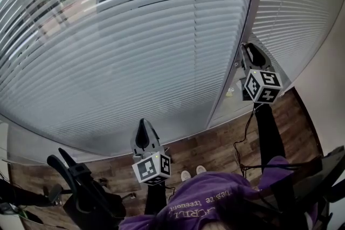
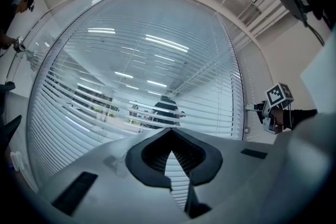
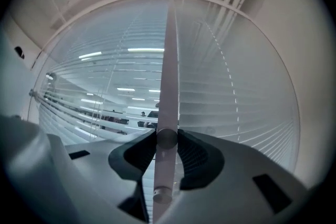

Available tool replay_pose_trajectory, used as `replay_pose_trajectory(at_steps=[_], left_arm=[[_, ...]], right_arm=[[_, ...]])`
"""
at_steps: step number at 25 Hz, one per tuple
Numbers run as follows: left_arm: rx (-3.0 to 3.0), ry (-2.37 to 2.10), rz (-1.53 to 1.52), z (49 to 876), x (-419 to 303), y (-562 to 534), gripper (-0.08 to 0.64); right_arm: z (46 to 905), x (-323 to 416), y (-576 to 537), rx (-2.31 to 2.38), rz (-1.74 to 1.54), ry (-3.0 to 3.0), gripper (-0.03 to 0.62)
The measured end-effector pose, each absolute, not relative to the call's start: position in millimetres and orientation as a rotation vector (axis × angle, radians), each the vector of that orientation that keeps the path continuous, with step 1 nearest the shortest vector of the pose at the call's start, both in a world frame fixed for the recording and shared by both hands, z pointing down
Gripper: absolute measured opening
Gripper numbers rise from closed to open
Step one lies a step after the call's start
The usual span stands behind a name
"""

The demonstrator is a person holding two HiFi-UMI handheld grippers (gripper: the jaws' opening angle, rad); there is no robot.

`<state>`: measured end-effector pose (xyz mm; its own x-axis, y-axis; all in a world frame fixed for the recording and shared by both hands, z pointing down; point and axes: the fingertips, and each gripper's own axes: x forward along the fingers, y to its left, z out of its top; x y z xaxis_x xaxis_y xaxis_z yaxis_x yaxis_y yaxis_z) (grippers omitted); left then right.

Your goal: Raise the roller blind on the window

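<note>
If I pull or twist now, my main worry is that the right gripper [image 3: 167,140] has the wrong control. Its jaws sit narrowly on either side of the pale wand [image 3: 169,76], pads touching it near its lower end. A wand of this kind usually only tilts slats and lifts nothing. What looks like a beaded cord [image 3: 231,84] hangs just right of the wand, untouched, and may be the real lifting line; I cannot tell for sure. A hard downward tug could unhook the wand at its top, which no view shows me. The hold is also close to the wand's end, so it could slip out of the pads as I pull.

The blind [image 1: 135,46] is fully lowered, its slats covering the window left of the wand. A second slatted panel [image 1: 302,2] lies right of the wand. My left gripper [image 2: 170,136] is well left of the wand, tips together on nothing and pointing at the slats. Pushing it forward would bend them.

No containers are in view.
</note>
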<state>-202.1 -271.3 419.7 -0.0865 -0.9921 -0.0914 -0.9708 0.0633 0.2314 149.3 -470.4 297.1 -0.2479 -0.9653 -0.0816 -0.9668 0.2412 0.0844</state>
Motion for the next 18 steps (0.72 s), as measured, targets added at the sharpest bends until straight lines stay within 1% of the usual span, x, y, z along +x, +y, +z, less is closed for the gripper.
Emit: replay_pose_trajectory(at_steps=[5, 13, 15, 16, 18], left_arm=[[2.068, -2.221, -0.358, 418.5, -200.6, -271.9, 0.0], [2.076, -2.225, -0.36, 416.4, -199.6, -273.7, 0.0], [2.078, -2.223, -0.36, 416.3, -198.5, -273.9, 0.0], [2.078, -2.222, -0.361, 416.3, -198.0, -274.0, 0.0], [2.077, -2.223, -0.363, 415.8, -197.6, -273.9, 0.0]], right_arm=[[295.9, 143.7, -469.2, -2.059, 0.506, 2.56, 0.124], [301.4, 135.4, -469.8, -2.309, 1.433, 2.542, 0.124], [303.1, 135.4, -470.9, -2.313, 1.5, 2.525, 0.123], [302.5, 135.3, -471.0, -2.31, 1.461, 2.524, 0.124], [300.6, 135.0, -470.9, -2.279, 1.272, 2.539, 0.124]])
